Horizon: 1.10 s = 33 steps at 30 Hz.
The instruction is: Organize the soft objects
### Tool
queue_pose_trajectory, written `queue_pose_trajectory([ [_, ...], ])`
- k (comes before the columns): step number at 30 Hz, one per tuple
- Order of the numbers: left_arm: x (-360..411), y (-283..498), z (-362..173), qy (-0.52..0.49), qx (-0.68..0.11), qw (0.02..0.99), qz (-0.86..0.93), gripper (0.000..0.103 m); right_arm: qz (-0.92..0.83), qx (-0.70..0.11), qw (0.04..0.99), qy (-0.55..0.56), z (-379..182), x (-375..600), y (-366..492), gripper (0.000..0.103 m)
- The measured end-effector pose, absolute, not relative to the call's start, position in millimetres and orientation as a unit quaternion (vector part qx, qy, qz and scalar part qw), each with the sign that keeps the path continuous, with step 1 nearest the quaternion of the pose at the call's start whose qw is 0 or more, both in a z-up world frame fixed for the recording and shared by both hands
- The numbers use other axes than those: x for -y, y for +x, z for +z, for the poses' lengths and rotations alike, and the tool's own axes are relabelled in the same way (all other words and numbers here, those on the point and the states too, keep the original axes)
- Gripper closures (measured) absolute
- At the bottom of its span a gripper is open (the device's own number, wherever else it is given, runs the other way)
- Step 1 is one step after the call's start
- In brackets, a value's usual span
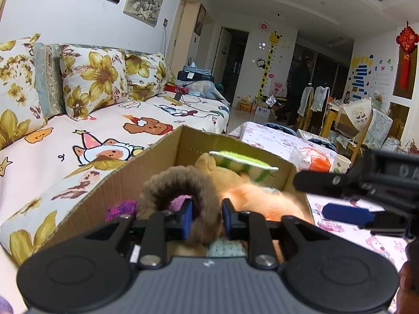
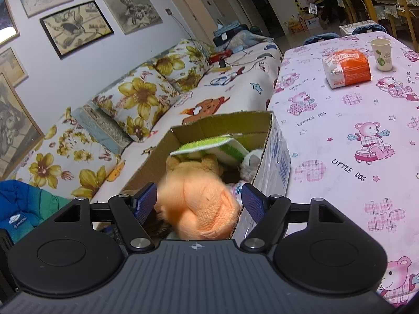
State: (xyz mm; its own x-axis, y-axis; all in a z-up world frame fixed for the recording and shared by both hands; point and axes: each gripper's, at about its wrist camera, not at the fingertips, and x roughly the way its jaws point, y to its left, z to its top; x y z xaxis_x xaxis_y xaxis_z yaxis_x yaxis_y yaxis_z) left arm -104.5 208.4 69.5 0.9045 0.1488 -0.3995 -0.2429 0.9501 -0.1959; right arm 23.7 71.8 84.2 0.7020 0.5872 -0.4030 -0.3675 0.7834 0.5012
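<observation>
An open cardboard box (image 1: 104, 191) (image 2: 275, 162) stands between a sofa and a table and holds soft toys. In the left wrist view a brown furry ring (image 1: 180, 180) lies on top. Its near band runs between the blue pads of my left gripper (image 1: 207, 218), which stand slightly apart and only brush the fur. An orange plush (image 2: 199, 204) (image 1: 251, 196) sits between the wide-open pads of my right gripper (image 2: 199, 201) (image 1: 310, 195), with a gap on each side. Deeper in the box are a tan plush (image 2: 193, 164) and a green-and-white plush (image 2: 209, 146) (image 1: 243, 161). A purple fluffy piece (image 1: 121, 208) shows at the left.
The sofa (image 1: 78, 136), with a cartoon sheet and floral cushions (image 1: 91, 83), runs along the box's left. A table under a pink bear-print cloth (image 2: 353, 120) lies to the right with an orange-and-white packet (image 2: 345, 68) and a paper cup (image 2: 382, 55). A blue jacket (image 2: 23, 206) sits near left.
</observation>
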Motion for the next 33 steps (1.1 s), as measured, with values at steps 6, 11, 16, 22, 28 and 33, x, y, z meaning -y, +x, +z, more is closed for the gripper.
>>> queue_pose_trajectory([
  [6,-202.6,-109.4,74.1,-0.12,-0.182,0.972,0.084,0.047,0.248,-0.24,0.919,0.189,99.7,-59.0,2.0,0.003],
  [11,-194.7,-114.6,79.5,-0.104,-0.162,0.977,0.088,0.021,0.224,-0.216,0.933,0.179,106.6,-46.6,-11.2,0.003],
  [16,-188.8,-119.4,86.7,-0.095,-0.145,0.981,0.093,0.006,0.189,-0.213,0.942,0.177,105.6,-29.5,-18.2,0.002],
  [22,-176.3,-122.0,94.1,-0.073,-0.132,0.984,0.097,0.001,0.158,-0.216,0.947,0.18,102.7,-18.1,-23.6,0.002],
  [28,-163.1,-125.4,98.6,-0.058,-0.133,0.985,0.095,0.001,0.134,-0.202,0.956,0.165,104.4,-7.8,-40.5,0.001],
  [33,-147.1,-132.7,102.5,-0.055,-0.132,0.986,0.083,0.001,0.116,-0.191,0.962,0.155,106.1,3.3,-55.3,0.0],
])
